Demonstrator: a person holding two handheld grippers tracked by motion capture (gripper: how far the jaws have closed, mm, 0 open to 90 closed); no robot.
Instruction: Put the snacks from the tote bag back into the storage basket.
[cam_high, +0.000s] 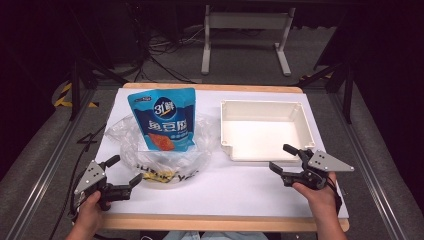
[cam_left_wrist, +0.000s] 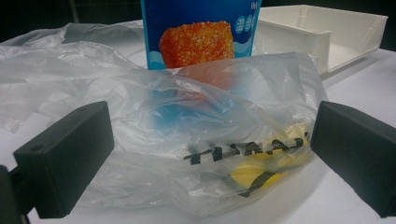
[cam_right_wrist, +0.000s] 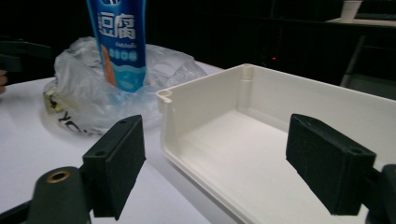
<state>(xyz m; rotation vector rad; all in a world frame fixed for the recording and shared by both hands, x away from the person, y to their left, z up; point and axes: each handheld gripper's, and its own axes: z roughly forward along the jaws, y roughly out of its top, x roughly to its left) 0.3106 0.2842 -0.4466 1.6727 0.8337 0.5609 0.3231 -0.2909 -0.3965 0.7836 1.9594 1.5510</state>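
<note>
The clear plastic bag (cam_high: 162, 150) is crumpled and translucent, with black lettering and a yellow patch near its front edge. A blue snack pouch (cam_high: 165, 117) stands upright inside it. The bag lies on the white tabletop (cam_high: 240, 190), just left of the white tray (cam_high: 265, 127). The left tool (cam_high: 122, 172), released, sits just in front of the bag, jaws either side of its near edge without pressing. The right tool (cam_high: 285, 157), released, sits at the tray's near wall.

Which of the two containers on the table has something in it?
The clear plastic bag at left: the blue snack pouch stands in it. The white tray holds nothing.
</note>
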